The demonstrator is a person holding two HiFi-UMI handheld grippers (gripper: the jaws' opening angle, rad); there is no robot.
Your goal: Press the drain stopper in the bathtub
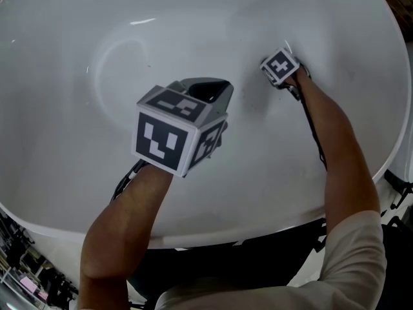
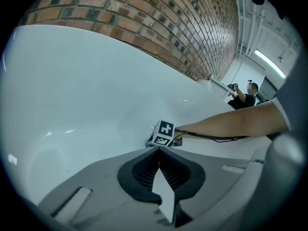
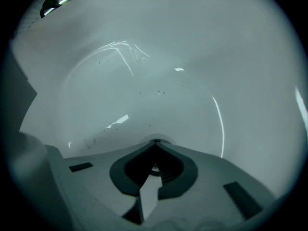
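White bathtub, glossy curved basin, tiny dark specks, perhaps the drain stopper on its floor

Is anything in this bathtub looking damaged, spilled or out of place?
Nothing is broken or spilled. Only a few tiny dark specks lie on the floor of the white bathtub, seen in the right gripper view.

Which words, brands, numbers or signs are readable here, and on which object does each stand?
None readable in any view.
The cube of the left gripper: black and white square markers, no letters or digits.
The cube of the right gripper: the same kind of markers only.
The bathtub: plain white, no brand or label.
The far room: too small and blurred to read.
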